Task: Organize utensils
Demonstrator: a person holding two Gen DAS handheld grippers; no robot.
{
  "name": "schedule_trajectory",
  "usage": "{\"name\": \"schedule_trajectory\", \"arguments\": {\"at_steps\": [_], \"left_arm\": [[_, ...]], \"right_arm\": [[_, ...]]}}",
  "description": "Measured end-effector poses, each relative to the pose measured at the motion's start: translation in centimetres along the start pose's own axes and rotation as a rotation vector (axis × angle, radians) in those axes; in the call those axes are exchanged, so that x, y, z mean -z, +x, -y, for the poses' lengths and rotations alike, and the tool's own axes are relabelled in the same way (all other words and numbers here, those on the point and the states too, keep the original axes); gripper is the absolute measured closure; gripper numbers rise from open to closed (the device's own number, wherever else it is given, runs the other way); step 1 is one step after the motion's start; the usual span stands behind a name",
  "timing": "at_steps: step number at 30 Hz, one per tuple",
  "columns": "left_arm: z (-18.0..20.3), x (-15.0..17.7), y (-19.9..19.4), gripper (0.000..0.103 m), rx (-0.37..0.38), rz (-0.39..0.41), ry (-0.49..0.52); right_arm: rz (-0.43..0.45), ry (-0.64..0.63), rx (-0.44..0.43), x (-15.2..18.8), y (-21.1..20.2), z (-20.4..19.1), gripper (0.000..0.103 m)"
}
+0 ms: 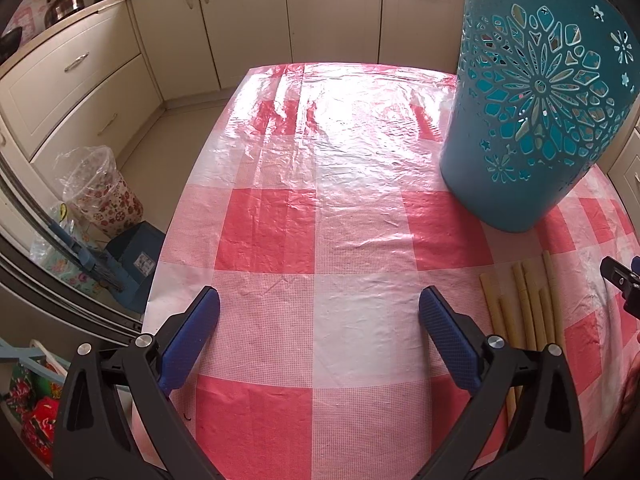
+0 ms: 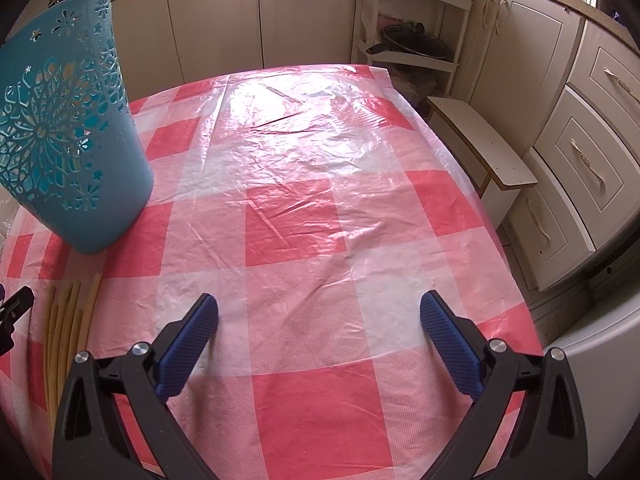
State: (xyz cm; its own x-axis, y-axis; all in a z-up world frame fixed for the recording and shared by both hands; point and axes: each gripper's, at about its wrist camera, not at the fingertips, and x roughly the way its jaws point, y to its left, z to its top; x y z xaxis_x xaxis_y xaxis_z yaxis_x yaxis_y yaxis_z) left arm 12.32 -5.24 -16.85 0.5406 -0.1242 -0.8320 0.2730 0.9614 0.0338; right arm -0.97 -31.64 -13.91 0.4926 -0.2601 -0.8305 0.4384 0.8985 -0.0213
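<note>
Several pale yellow chopsticks (image 1: 528, 304) lie side by side on the red and white checked tablecloth (image 1: 320, 220), between the two grippers; they also show in the right wrist view (image 2: 68, 328). A tall teal cut-out basket (image 1: 536, 108) stands upright behind them, and shows at the left of the right wrist view (image 2: 64, 136). My left gripper (image 1: 319, 300) is open and empty, left of the chopsticks. My right gripper (image 2: 319, 306) is open and empty, right of them; its tip shows at the left wrist view's right edge (image 1: 620, 280).
Cream kitchen cabinets (image 1: 248, 20) ring the table. A floral bin with a plastic liner (image 1: 104, 192) and a blue box (image 1: 136, 256) stand on the floor to the left. A low stool (image 2: 476, 144) and a shelf rack with a pan (image 2: 412, 44) stand to the right.
</note>
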Motion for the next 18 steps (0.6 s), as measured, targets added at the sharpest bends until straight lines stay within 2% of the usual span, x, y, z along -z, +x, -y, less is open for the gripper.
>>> {"name": "schedule_trajectory", "arguments": {"at_steps": [18], "left_arm": [[-0.05, 0.00, -0.01, 0.007, 0.000, 0.000, 0.000]], "right_arm": [[0.010, 0.000, 0.001, 0.42, -0.38, 0.05, 0.007]]}}
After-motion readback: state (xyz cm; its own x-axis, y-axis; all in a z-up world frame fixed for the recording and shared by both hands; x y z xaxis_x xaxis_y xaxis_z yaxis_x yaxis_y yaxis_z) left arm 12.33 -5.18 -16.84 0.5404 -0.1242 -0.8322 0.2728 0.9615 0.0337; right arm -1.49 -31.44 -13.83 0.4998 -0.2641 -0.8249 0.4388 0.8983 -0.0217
